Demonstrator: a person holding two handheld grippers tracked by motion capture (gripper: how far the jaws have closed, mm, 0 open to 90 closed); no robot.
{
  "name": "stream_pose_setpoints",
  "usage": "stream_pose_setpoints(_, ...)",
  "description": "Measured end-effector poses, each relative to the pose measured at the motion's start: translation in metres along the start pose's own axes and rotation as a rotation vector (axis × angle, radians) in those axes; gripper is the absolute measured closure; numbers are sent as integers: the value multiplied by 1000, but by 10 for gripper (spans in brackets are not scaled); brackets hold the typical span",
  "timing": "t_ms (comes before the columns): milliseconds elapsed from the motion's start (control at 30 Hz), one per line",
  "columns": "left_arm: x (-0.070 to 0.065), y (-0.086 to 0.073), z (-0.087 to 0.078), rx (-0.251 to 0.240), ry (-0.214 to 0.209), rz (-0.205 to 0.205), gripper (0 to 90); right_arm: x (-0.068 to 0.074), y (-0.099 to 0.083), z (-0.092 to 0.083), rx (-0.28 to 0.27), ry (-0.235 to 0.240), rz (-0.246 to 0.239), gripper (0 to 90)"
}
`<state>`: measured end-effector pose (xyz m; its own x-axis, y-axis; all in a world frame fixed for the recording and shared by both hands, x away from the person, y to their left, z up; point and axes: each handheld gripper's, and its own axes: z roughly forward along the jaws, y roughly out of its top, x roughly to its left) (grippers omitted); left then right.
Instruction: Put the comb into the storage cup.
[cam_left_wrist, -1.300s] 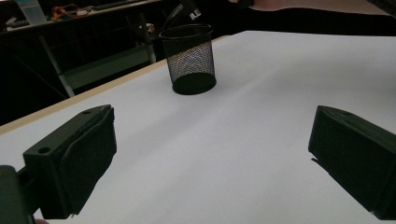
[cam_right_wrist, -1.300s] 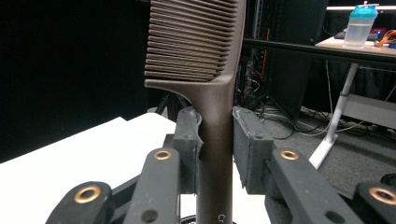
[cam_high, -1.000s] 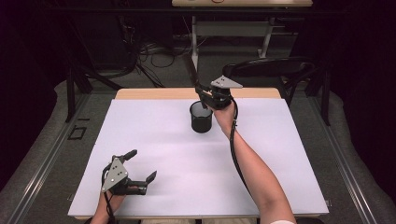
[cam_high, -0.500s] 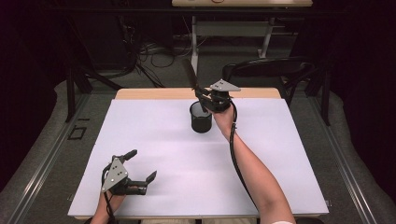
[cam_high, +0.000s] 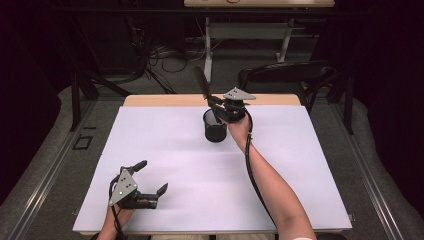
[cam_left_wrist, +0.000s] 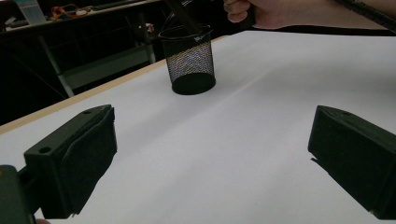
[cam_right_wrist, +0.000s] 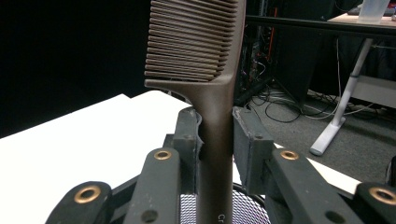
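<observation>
the right gripper (cam_high: 216, 103) is clamped on the handle of a brown comb (cam_right_wrist: 205, 70), both pads pressed against it in the right gripper view. the comb's lower end reaches down into the black mesh cup (cam_high: 215, 126), which stands upright on the white table (cam_high: 300, 165) toward the far edge; in the high view the toothed end sticks up and away from the cup at a slant. so the comb is at the cup and partly inside it, yet held (whether it is going in or coming out the pictures alone do not settle). my guess is that it is being put in: the carry looks done, and what is left would be to let the handle sink, part the jaws and draw the hand back.

the left gripper (cam_high: 151, 186) rests on the near left of the table, well apart from the cup, its jaws wide apart with nothing between them; in the left gripper view the cup (cam_left_wrist: 189, 60) shows far ahead, with the right hand (cam_left_wrist: 261, 11) above it.

against the earlier frames very little differs: the right gripper sits at much the same spot by the cup with the same grip, the comb leans the same way, and the left gripper has not shifted.
</observation>
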<state>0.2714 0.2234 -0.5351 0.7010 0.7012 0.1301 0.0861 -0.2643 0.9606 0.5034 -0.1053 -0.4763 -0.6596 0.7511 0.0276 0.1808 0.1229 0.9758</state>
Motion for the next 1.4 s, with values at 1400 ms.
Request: stream_pose_setpoints(1400,0,0,1,-1,3,0,16,-3,-17,2,50,-1,-7,729)
